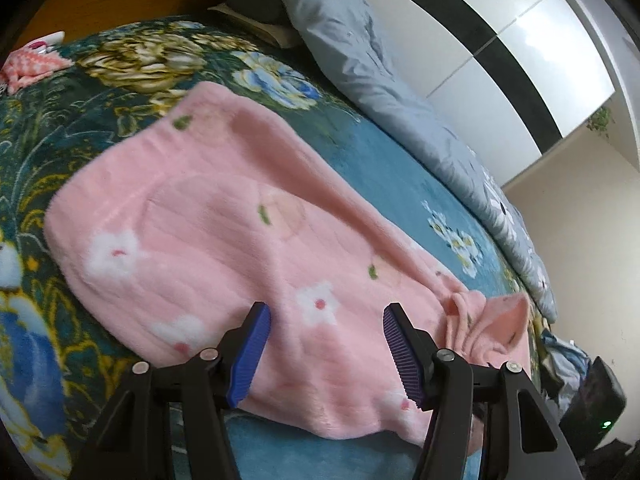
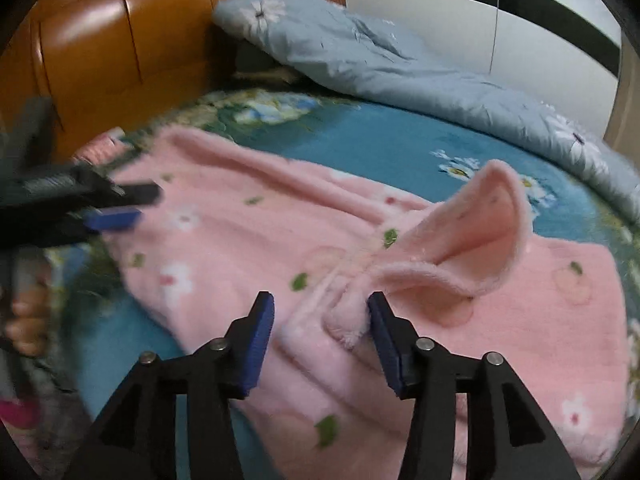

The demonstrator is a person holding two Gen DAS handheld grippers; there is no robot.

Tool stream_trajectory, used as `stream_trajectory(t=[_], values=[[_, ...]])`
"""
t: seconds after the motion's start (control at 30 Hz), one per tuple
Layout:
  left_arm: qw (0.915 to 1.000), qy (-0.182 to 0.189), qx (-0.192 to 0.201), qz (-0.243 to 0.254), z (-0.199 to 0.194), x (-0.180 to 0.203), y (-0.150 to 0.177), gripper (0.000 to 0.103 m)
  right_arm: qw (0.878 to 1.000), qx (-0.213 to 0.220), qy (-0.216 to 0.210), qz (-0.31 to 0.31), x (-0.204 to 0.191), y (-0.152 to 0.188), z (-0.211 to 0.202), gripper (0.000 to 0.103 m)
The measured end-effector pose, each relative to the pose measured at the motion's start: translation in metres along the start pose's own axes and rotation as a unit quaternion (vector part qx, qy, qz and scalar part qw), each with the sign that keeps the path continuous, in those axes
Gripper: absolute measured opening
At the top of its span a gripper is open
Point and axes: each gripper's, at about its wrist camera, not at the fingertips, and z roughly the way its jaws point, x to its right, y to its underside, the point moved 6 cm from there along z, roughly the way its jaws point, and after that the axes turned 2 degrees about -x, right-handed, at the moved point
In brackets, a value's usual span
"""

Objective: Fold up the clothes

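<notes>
Pink fleece garment point(image 1: 224, 248) lies flat on the bed point(image 1: 380, 168), spread over the teal floral blanket, with a grey-blue quilt point(image 1: 400, 92) bunched along the far side of the garment and the orange wooden headboard point(image 2: 112, 48) beyond it. Left hand-held gripper point(image 1: 326, 344): jaws apart, poised over the near edge of the garment, nothing between the pads. Right hand-held gripper point(image 2: 320, 336): jaws apart, no pad clamped; a rumpled fold of fleece sits between them, brushing the right pad, and a curled flap point(image 2: 480, 232) stands up just past the jaws. Judgement: a fold has been laid and the flap is left to settle or flatten. To do this well, lay the standing flap down toward the garment's middle, smooth the ridge before the next grip, and take both layers at the edge so the fold line stays straight. Material: thick plush, white flower and green leaf print, soft rounded edges; springy, likely to rebound unless pressed. The blanket beneath is also plush, so the garment may drag rather than slide.
</notes>
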Motion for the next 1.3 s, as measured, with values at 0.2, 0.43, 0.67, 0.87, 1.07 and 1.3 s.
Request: stream_trajectory(t=[0.2, 0.43, 0.67, 0.87, 1.07, 1.3], values=[[0.9961, 0.052, -0.048, 0.051, 0.025, 0.050, 0.011, 0.067, 0.988, 0.065, -0.006, 0.140, 0.067, 0.015, -0.047, 0.051], [0.9804, 0.095, -0.136, 0.106, 0.081, 0.117, 0.032, 0.070, 0.954, 0.090, 0.035, 0.283, 0.154, 0.051, -0.083, 0.051], [0.9712, 0.112, -0.182, 0.107, 0.103, 0.133, 0.055, 0.072, 0.946, 0.100, 0.041, 0.306, 0.176, 0.067, -0.100, 0.051], [0.9737, 0.096, -0.167, 0.123, 0.107, 0.152, 0.053, 0.019, 0.947, 0.101, 0.035, 0.302, 0.176, 0.071, -0.100, 0.051], [0.9653, 0.143, -0.056, 0.211, 0.050, 0.224, 0.021, 0.016, 0.941, 0.112, 0.030, 0.319, 0.183, 0.076, -0.108, 0.051], [0.9828, 0.058, -0.085, 0.153, 0.062, 0.140, 0.035, 0.016, 0.941, 0.110, 0.020, 0.321, 0.183, 0.079, -0.106, 0.051]])
